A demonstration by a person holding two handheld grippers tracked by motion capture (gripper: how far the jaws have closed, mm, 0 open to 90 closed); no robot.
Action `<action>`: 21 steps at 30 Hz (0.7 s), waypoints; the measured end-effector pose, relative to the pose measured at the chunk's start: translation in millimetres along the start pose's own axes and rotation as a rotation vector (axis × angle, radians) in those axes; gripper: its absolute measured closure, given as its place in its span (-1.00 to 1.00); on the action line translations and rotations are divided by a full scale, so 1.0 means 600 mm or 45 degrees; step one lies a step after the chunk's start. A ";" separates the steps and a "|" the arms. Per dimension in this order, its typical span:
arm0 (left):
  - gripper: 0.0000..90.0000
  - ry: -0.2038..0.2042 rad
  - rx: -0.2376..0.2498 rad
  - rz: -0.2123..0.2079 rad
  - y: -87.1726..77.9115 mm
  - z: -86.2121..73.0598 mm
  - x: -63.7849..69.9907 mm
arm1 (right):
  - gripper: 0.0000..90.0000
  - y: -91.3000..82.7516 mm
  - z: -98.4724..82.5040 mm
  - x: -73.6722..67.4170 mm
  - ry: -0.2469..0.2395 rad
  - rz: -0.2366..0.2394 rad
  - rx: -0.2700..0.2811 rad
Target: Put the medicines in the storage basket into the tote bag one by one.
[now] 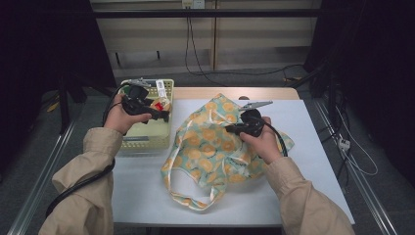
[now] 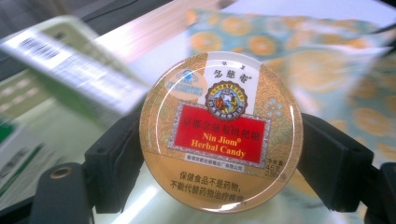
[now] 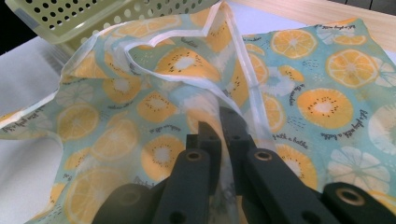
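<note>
Meanwhile, left gripper (image 2: 219, 154) clamps candy tin (image 2: 221, 133); right gripper (image 3: 219, 128) pinches bag (image 3: 154, 112).

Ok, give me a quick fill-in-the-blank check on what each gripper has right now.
1. The left gripper is shut on a round ____ of herbal candy.
2. The right gripper pinches the fruit-print ____.
3. The left gripper hangs over the yellow-green ____.
4. The red label on the lid reads Nin Jiom Herbal ____.

Missing words: tin; bag; basket; Candy
</note>
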State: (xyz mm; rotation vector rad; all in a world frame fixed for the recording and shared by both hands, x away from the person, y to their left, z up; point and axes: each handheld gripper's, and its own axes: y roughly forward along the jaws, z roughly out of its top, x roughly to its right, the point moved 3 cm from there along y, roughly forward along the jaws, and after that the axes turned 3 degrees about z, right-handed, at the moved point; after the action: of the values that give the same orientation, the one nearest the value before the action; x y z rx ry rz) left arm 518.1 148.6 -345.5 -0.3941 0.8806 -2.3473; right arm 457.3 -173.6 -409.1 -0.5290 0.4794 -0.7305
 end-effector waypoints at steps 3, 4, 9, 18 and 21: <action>-0.54 0.054 0.015 -0.047 -0.001 0.013 0.036 | 0.99 0.005 0.002 -0.003 -0.009 -0.003 -0.012; -0.54 0.075 0.024 -0.055 -0.001 0.017 0.046 | 0.99 0.008 0.004 -0.003 -0.009 -0.006 -0.010; -0.54 0.136 0.038 -0.106 0.008 0.025 0.085 | 0.99 0.017 0.010 -0.004 -0.008 -0.013 -0.023; -0.54 0.167 0.054 -0.154 0.028 0.013 0.125 | 0.99 0.041 0.029 -0.009 -0.025 -0.034 -0.039; -0.54 0.191 0.054 -0.151 0.037 0.005 0.139 | 0.99 0.050 0.031 -0.007 0.005 -0.019 -0.031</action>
State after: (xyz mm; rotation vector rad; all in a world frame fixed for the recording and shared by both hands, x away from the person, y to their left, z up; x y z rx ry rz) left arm 464.4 81.6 -352.9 -0.2615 0.8972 -2.5265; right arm 480.2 -146.3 -412.0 -0.5543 0.4893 -0.7405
